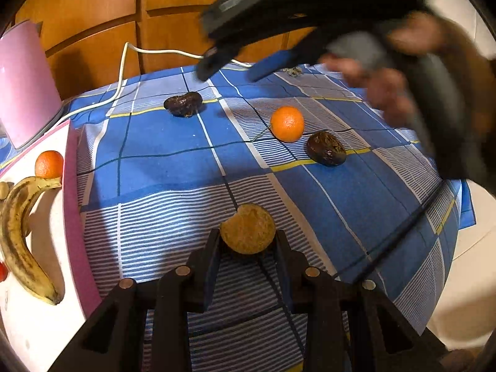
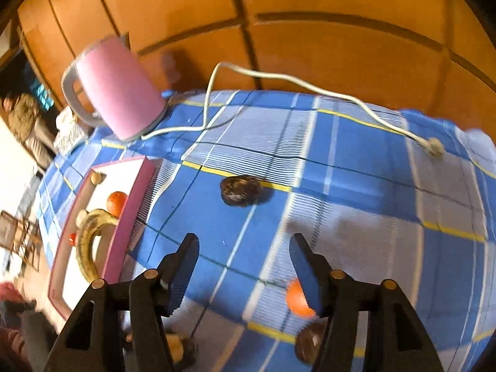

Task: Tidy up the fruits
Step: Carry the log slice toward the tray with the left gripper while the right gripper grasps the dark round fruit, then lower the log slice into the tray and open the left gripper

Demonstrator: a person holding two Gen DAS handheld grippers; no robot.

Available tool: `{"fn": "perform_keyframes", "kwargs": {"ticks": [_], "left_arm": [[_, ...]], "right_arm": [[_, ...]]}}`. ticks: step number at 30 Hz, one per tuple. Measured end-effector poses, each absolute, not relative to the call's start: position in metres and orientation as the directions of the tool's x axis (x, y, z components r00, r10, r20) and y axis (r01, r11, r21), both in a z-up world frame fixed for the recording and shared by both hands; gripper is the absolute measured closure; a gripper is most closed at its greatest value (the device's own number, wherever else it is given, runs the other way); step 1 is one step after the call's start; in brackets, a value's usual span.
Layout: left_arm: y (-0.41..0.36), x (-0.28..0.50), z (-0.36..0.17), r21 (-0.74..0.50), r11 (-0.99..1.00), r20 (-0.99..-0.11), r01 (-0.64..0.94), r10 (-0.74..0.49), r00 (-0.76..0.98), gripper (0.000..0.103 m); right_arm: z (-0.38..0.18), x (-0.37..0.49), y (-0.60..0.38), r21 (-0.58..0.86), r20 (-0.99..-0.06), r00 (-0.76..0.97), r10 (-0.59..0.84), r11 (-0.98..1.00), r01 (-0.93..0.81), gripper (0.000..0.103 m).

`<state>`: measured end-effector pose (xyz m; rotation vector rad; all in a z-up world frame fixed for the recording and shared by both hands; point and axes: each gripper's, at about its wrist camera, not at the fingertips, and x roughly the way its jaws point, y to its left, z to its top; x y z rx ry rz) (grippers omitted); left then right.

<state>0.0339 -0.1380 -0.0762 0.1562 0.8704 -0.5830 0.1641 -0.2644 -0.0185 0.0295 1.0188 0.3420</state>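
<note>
My left gripper (image 1: 248, 235) is shut on a round brown fruit (image 1: 248, 228) with a notch in its edge, held just above the blue checked tablecloth (image 1: 173, 155). On the cloth lie an orange (image 1: 287, 123) and two dark wrinkled fruits (image 1: 183, 104) (image 1: 326, 148). A white tray with a pink rim (image 1: 73, 186) at the left holds a spotted banana (image 1: 18, 232) and a second orange (image 1: 49, 164). My right gripper (image 2: 243, 263) is open and empty, above the cloth; it shows blurred in the left wrist view (image 1: 235, 65). Beneath it are the orange (image 2: 296, 302) and a dark fruit (image 2: 241, 190).
A pink kettle (image 2: 117, 90) stands at the back left with its white cord (image 2: 279, 77) trailing across the cloth. A wooden cabinet (image 2: 279, 15) stands behind the table. The table edge drops off at the right (image 1: 455, 232). A small red item (image 1: 2, 271) lies on the tray.
</note>
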Motion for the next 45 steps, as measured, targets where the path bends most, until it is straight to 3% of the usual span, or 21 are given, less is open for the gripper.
{"fn": "perform_keyframes", "kwargs": {"ticks": [15,16,18,32,37,45], "left_arm": [[-0.136,0.034,-0.077,-0.117,0.827,-0.751,0.551,-0.436,0.496,0.069],[-0.136,0.034,-0.077,-0.116,0.827,-0.751,0.551,-0.436,0.496,0.069],[-0.136,0.035,-0.077,-0.116,0.828,-0.752,0.549,-0.434,0.496,0.069],[-0.139,0.035,-0.074,-0.104,0.831,-0.76,0.547,-0.421,0.495,0.069],[-0.137,0.037,-0.07,-0.107,0.834,-0.767,0.542,-0.416,0.489,0.069],[-0.122,0.027,-0.046,-0.14,0.844,-0.74,0.518,-0.437,0.512,0.069]], "right_arm": [[-0.075,0.246,-0.22,0.094,-0.905,0.365,0.218,0.94,-0.328,0.041],[-0.076,0.246,-0.218,0.077,-0.905,0.373,0.203,0.942,-0.327,0.054],[-0.075,0.245,-0.216,0.072,-0.902,0.381,0.204,0.94,-0.334,0.055],[-0.025,0.139,-0.249,0.127,-0.852,0.443,0.279,0.931,-0.343,0.055],[-0.015,0.099,-0.265,0.055,-0.841,0.499,0.21,0.95,-0.308,0.055],[-0.01,0.052,-0.289,0.083,-0.833,0.513,0.208,0.963,-0.256,0.055]]}}
